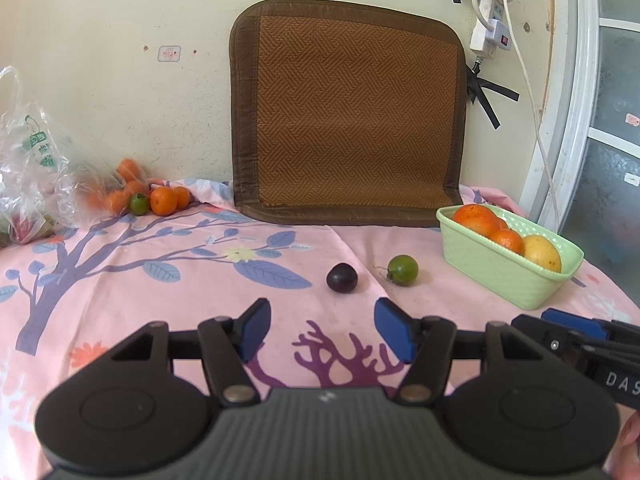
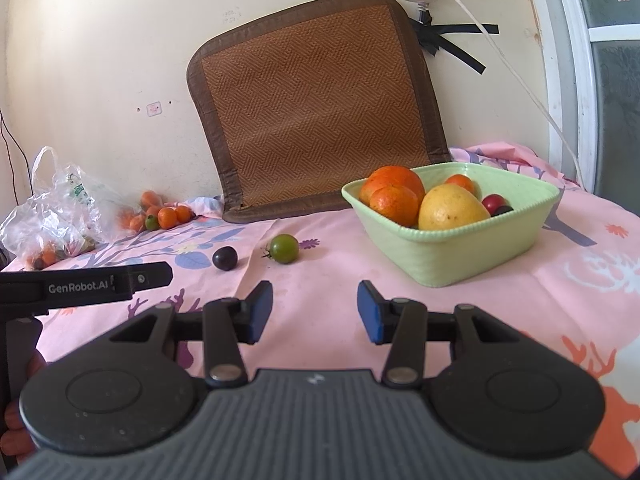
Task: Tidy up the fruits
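The left gripper (image 1: 322, 326) hovers low over the pink cloth (image 1: 120, 280) on the bench, level and pointing toward the wall, its jaws wide apart and holding nothing. Just beyond its blue pads sits the dark plum (image 1: 342, 277), and beside that, on the basket's side, the green tomato (image 1: 403, 270) with its stem still on; the two fruits lie near each other but do not touch.

The right gripper (image 2: 314, 311) is held in much the same way, level above the cloth, jaws wide and empty, just short of the green basket (image 2: 436, 258). The basket holds a large orange (image 2: 396, 182), a smaller orange (image 2: 394, 205) leaning against it, a yellow fruit (image 2: 452, 208), another small orange (image 2: 462, 183) behind, and a red fruit (image 2: 494, 202) with something dark beside it (too hidden to name). From this side the plum (image 2: 225, 258) and tomato (image 2: 284, 248) lie left of the basket.

Far from the basket, against the wall, a clear plastic bag (image 1: 28, 168) spills a heap of small oranges (image 1: 163, 201) with one green fruit (image 1: 139, 204) among them. A woven brown mat (image 1: 352, 116) leans on the wall behind the basket. A power strip (image 1: 490, 28) hangs above the mat.
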A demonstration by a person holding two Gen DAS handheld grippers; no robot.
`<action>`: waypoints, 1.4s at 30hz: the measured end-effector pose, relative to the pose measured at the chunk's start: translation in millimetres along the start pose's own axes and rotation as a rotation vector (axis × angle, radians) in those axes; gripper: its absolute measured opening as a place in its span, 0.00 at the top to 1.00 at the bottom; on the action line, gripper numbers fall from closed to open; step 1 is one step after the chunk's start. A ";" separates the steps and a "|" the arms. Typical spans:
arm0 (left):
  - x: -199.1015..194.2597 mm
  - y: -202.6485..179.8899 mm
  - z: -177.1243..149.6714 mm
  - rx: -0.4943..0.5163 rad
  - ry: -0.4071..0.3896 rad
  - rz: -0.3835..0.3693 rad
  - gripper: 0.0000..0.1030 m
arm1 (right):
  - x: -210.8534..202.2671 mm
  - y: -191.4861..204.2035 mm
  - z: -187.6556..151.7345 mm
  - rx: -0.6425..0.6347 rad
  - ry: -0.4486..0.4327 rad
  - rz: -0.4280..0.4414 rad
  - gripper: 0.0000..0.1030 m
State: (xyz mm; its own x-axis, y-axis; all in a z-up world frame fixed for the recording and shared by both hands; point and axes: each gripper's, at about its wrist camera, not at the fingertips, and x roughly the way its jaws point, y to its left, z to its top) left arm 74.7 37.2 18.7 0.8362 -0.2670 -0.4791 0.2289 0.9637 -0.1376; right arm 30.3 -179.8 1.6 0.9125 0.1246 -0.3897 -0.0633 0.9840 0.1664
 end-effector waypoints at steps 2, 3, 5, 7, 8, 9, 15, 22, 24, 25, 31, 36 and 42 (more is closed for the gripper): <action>0.0 -0.1 0.0 0.000 0.000 0.000 0.43 | -0.1 0.9 0.6 -0.003 0.000 0.002 0.52; -0.1 -0.2 0.0 0.000 0.000 0.000 0.43 | -0.1 0.8 0.7 -0.005 0.001 0.005 0.52; -0.1 -0.3 0.0 0.000 0.000 0.000 0.43 | 0.3 0.5 0.5 -0.010 0.004 0.010 0.52; -0.2 -0.2 0.0 -0.001 0.000 0.000 0.43 | 0.7 0.4 0.3 -0.015 0.005 0.013 0.52; -0.3 -0.2 0.0 -0.001 0.000 -0.001 0.43 | 0.9 0.5 0.3 -0.016 0.006 0.015 0.52; -0.5 -1.1 -0.1 -0.002 0.001 -0.002 0.43 | 1.2 0.6 0.3 -0.017 0.006 0.017 0.52; 0.1 -0.7 0.3 -0.014 0.006 -0.012 0.43 | 1.0 1.5 -0.6 -0.031 0.007 0.032 0.52; 0.2 1.8 0.4 -0.025 0.007 -0.015 0.43 | 1.1 1.8 -0.8 -0.038 0.008 0.046 0.52; 0.1 2.2 0.5 -0.027 0.008 -0.016 0.43 | 1.2 2.0 -0.9 -0.041 0.008 0.049 0.52; 0.6 3.1 1.0 -0.028 0.008 -0.017 0.43 | 1.2 2.1 -0.9 -0.042 0.008 0.050 0.52; 0.6 2.7 1.1 -0.028 0.008 -0.017 0.43 | 0.7 2.7 -1.2 -0.044 0.008 0.051 0.52; 2.1 8.8 3.0 -0.056 0.022 -0.038 0.44 | 2.6 3.3 -0.8 -0.052 0.020 0.056 0.52; 13.8 28.8 12.4 -0.116 0.066 -0.084 0.45 | 15.3 10.0 5.0 -0.122 0.082 0.109 0.53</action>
State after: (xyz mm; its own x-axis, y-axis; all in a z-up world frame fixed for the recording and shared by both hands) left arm 99.1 61.4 18.9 0.7808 -0.3501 -0.5175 0.2341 0.9319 -0.2771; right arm 45.6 -168.7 1.8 0.8621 0.2359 -0.4485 -0.2129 0.9717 0.1019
